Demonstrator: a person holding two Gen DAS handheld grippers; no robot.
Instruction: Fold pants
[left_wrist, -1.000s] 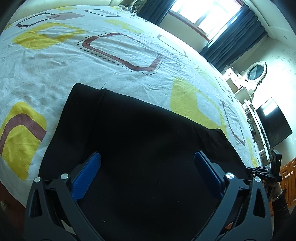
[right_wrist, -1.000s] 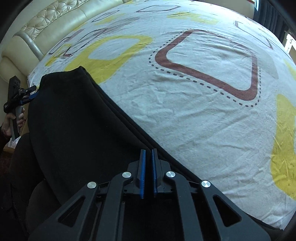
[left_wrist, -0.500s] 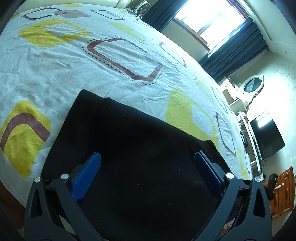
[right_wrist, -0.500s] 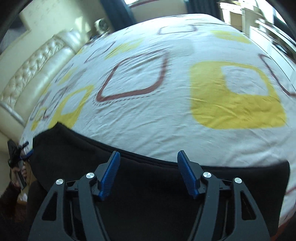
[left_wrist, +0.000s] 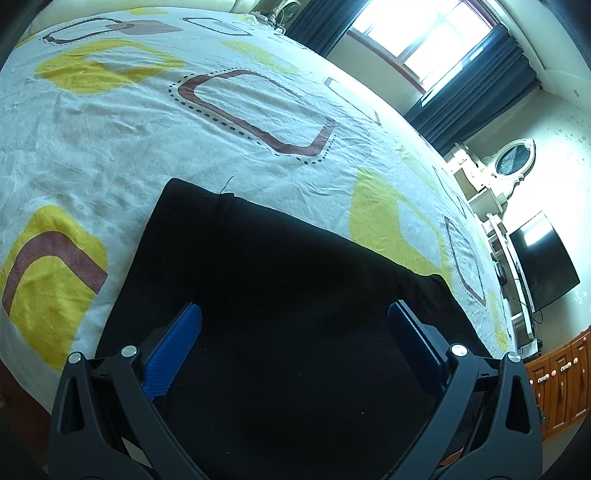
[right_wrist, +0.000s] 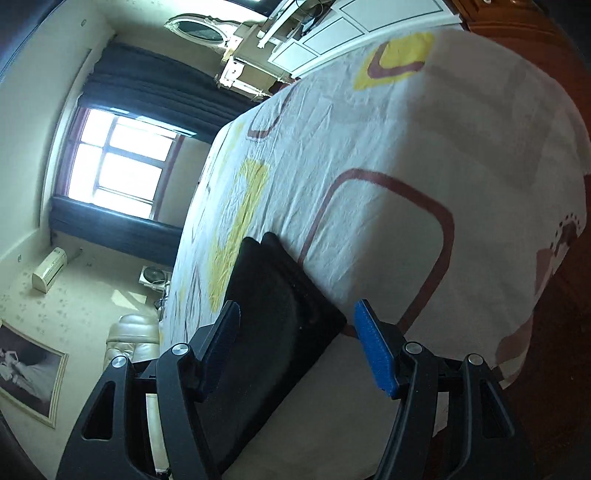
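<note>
The black pants (left_wrist: 280, 295) lie folded flat in a rectangle near the front edge of the bed. My left gripper (left_wrist: 293, 339) is open and empty, its blue pads spread wide just above the near part of the pants. In the right wrist view, which is rolled sideways, the pants (right_wrist: 273, 317) lie along the bed's edge. My right gripper (right_wrist: 295, 332) is open and empty, held off the bed over the corner of the pants.
The bed sheet (left_wrist: 229, 110) is white with yellow and maroon shapes. A window with dark curtains (left_wrist: 436, 48), a TV (left_wrist: 543, 258) and a wooden cabinet (left_wrist: 557, 380) stand to the right. A cream sofa (right_wrist: 133, 339) shows in the right wrist view.
My right gripper opened, let go of the pants edge, and swung away while rolling sideways. My left gripper stayed open and drew back slightly from the pants.
</note>
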